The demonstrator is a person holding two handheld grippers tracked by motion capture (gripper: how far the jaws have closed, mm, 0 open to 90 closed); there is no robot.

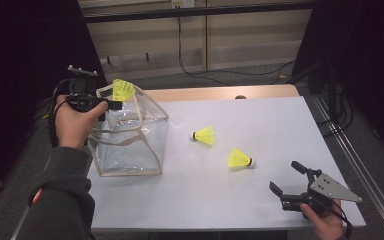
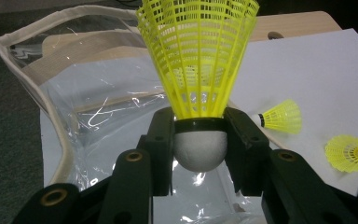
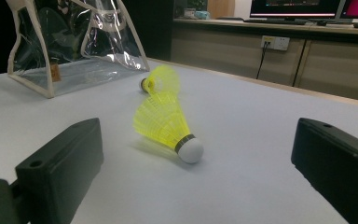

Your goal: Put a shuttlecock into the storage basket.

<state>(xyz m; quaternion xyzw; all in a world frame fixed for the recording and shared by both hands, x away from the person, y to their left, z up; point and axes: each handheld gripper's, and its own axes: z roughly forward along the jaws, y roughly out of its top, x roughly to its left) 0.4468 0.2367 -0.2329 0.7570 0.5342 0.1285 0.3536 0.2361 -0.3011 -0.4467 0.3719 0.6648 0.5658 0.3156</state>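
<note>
fingers (image 2: 161, 140) of my left gripper (image 2: 199, 140) clamp one shuttlecock (image 2: 198, 60) over the clear bag (image 1: 130, 135); right gripper (image 1: 292, 182) gapes, two shuttlecocks (image 1: 204, 135) left on the tabletop (image 1: 260, 120).

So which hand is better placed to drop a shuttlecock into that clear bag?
Left: the left gripper already clamps a yellow shuttlecock by its cork over the clear bag. The right gripper sits open and empty, far from it.

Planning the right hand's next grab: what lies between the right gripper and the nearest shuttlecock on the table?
Nothing: bare table between the open right gripper and the shuttlecock, in the right gripper view.
</note>
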